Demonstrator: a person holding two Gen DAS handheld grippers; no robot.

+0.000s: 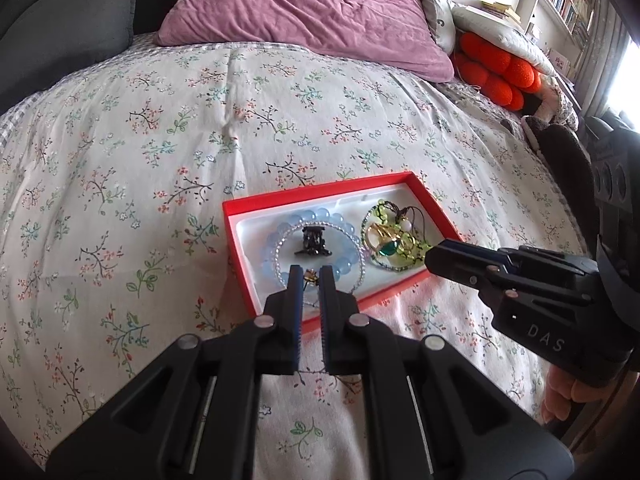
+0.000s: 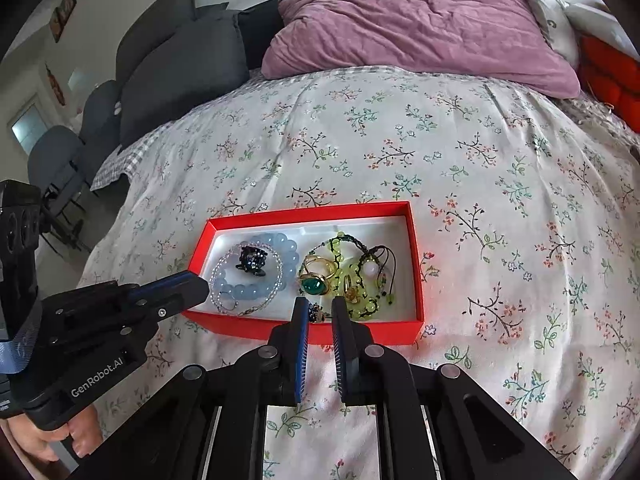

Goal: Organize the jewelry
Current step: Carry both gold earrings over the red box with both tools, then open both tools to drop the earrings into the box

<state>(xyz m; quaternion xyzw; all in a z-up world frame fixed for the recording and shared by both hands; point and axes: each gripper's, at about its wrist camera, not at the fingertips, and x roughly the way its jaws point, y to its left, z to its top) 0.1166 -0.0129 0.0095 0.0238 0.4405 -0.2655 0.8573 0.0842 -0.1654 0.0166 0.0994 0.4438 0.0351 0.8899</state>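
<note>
A red box [image 1: 280, 199] [image 2: 308, 213] with a white inside lies on the flowered bedspread. It holds a blue bead bracelet [image 1: 344, 254] [image 2: 240, 290], a clear bead bracelet [image 2: 222, 264], a black clip [image 1: 314, 242] [image 2: 252, 260], a gold ring with a green stone [image 1: 386, 248] [image 2: 314, 284] and a yellow-green bead bracelet [image 1: 404, 256] [image 2: 360, 276]. My left gripper [image 1: 310, 274] hovers at the box's near edge, jaws a little apart around a small gold and dark piece [image 1: 310, 277]. My right gripper [image 2: 320, 306] is likewise slightly open over the near edge, by a small dark piece [image 2: 316, 312].
A mauve pillow [image 1: 304, 8] [image 2: 420, 20] lies at the head of the bed. Dark grey cushions [image 2: 180, 68] are on the left, an orange ball cushion [image 1: 496, 72] on the right. The bedspread [image 1: 160, 160] spreads around the box.
</note>
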